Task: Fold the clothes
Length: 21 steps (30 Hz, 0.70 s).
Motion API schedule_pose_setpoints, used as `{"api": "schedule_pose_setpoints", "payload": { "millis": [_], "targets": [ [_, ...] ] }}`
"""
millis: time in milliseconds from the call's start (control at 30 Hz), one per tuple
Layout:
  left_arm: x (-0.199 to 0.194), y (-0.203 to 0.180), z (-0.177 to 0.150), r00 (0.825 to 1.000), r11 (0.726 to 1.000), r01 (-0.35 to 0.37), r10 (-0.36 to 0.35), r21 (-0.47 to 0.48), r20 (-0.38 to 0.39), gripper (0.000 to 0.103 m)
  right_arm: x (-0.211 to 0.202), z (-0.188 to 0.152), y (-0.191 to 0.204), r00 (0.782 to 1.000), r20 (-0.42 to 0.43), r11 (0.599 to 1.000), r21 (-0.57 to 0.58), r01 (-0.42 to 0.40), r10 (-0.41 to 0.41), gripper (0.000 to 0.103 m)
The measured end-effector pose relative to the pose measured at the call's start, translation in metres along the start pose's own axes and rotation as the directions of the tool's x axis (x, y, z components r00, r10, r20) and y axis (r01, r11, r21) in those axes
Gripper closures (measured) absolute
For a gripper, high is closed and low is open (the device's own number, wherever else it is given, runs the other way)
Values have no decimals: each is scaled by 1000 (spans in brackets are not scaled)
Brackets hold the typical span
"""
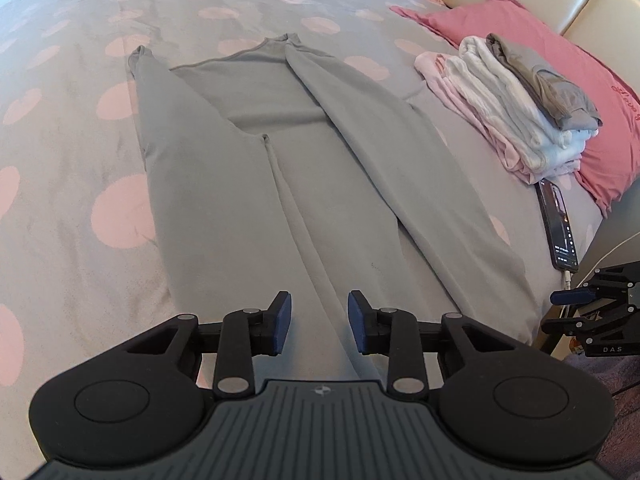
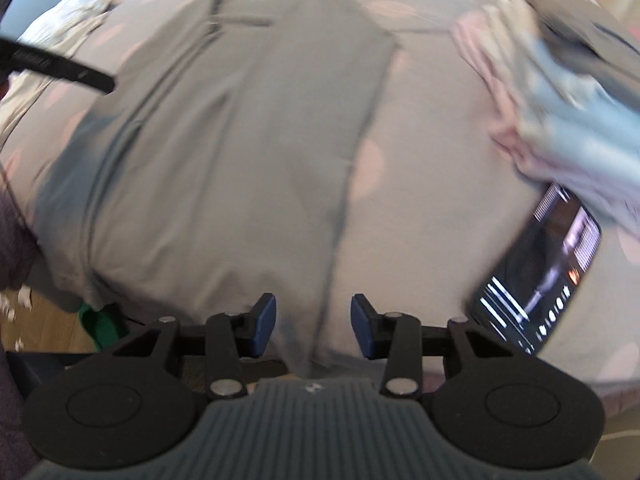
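Near the bed's (image 1: 60, 168) edge, the left tool (image 1: 319, 322) and right tool (image 2: 313, 326) hover with jaws apart, holding nothing; beneath lies the grey garment (image 1: 248, 184), likely soft, light, limp; best pinched at its near hem corners; its long axis runs six to twelve o'clock, neckline farthest.

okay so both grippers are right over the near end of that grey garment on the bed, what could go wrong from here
1. The phone lies on the bed beside the right gripper; a sweep could knock it off the edge.
2. The folded stack sits near the grey garment; dragging fabric might topple it.
3. The left gripper has open jaws over a fold line, so it might pinch only one layer.
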<state>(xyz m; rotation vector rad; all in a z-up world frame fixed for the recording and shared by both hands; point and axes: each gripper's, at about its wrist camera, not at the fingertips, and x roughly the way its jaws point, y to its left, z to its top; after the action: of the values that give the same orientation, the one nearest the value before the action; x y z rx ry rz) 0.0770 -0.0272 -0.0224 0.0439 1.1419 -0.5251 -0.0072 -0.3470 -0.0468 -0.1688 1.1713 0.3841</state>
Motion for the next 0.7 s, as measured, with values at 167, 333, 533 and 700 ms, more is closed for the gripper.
{"api": "schedule_pose_setpoints", "payload": {
  "millis": [167,333,533,700],
  "targets": [
    [2,-3,1,1000,1000,6,-6,11,2,74,18,-4,-7,999,-35,999,27,-35,36,60],
    [8,-3,2,1000,1000,6,-6,6,-11,74,29,-3,-12,997,-45,997,48,-59,61,60],
    [12,-5,3,1000,1000,10,-10,16,-22,74,31,2,3,997,-58,998,29,-54,55,84],
    [14,-7,6,999,999,31,-30,16,-31,74,26,4,9,997,-63,997,63,-37,41,96]
  ]
}}
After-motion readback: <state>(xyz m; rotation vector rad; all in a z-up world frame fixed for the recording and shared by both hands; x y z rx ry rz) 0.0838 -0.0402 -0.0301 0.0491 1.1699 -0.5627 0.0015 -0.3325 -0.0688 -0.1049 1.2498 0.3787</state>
